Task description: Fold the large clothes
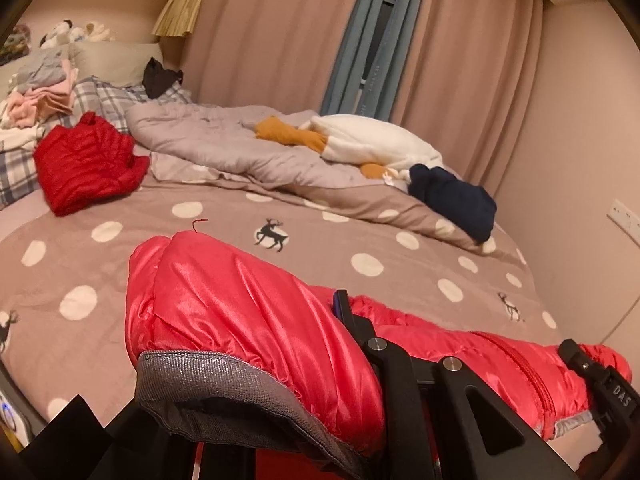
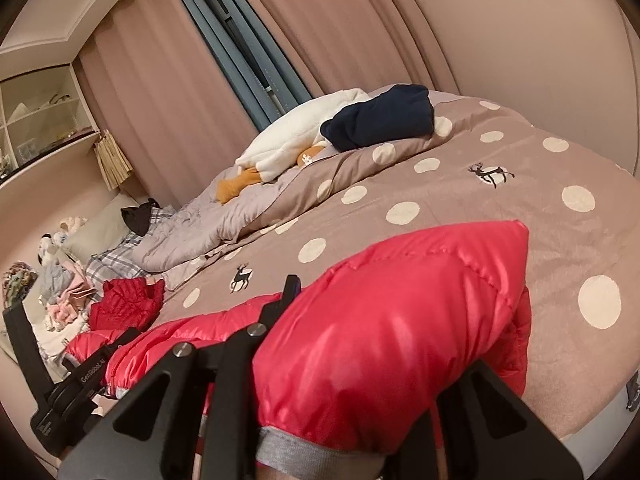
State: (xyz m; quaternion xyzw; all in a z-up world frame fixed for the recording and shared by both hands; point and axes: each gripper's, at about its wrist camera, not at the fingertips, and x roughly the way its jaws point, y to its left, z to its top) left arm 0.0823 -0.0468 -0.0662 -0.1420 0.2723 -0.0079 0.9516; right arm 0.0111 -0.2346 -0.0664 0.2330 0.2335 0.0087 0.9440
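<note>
A shiny red puffer jacket (image 1: pixel 240 300) with a grey knit hem (image 1: pixel 208 376) is stretched between both grippers, just above the dotted bedspread (image 1: pixel 360 264). It bulges over my left gripper (image 1: pixel 320 308), which is shut on it; only one black finger (image 1: pixel 342 304) shows, the other is under the fabric. The right gripper (image 1: pixel 592 364) grips the far end by the zipper. In the right wrist view the jacket (image 2: pixel 400 300) covers my right gripper (image 2: pixel 320 292), shut on it, with one finger (image 2: pixel 292 284) showing. The left gripper (image 2: pixel 72 376) is at the lower left.
A folded red garment (image 1: pixel 88 164) lies near the plaid pillows and a stack of clothes (image 1: pixel 40 96). A rumpled grey quilt (image 1: pixel 208 140), a white and orange plush (image 1: pixel 372 144) and a navy garment (image 1: pixel 452 200) lie along the curtain side. A wall (image 1: pixel 580 200) borders the bed.
</note>
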